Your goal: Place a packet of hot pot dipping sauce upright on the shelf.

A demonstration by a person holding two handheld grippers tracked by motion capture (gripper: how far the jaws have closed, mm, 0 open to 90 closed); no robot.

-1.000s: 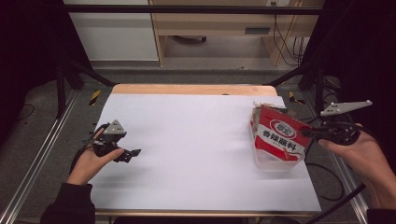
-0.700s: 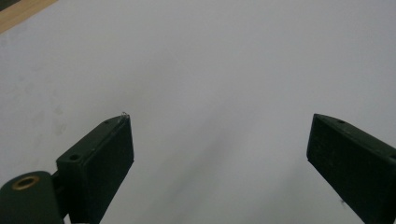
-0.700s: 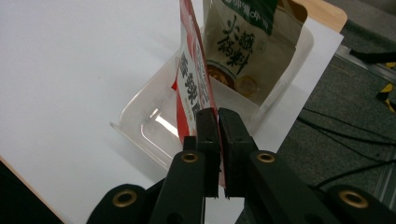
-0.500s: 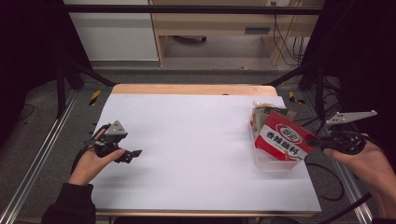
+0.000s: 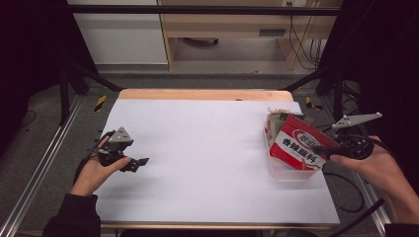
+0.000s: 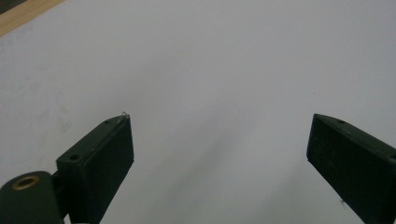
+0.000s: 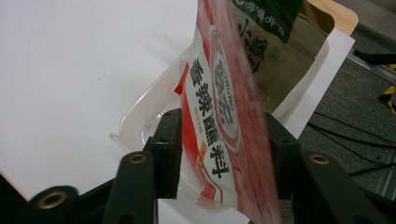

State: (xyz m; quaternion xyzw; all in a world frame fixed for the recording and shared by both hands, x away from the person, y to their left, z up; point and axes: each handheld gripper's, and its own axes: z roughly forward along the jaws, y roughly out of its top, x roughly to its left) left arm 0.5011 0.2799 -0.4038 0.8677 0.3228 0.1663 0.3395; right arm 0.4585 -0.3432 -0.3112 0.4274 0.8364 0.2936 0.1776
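Your right gripper (image 5: 322,148) has just been opening its jaws, the red sauce packet (image 5: 298,144) loose between them over the clear tray (image 5: 289,173). Its own view shows a brown packet (image 7: 280,56) behind. Left gripper (image 5: 141,162) sits spread over bare white tabletop (image 5: 207,148).

pouch (image 7: 219,116): glossy red plastic | tray (image 7: 140,116): clear plastic | table (image 5: 197,148): matt white | bag (image 7: 275,60): brown paper
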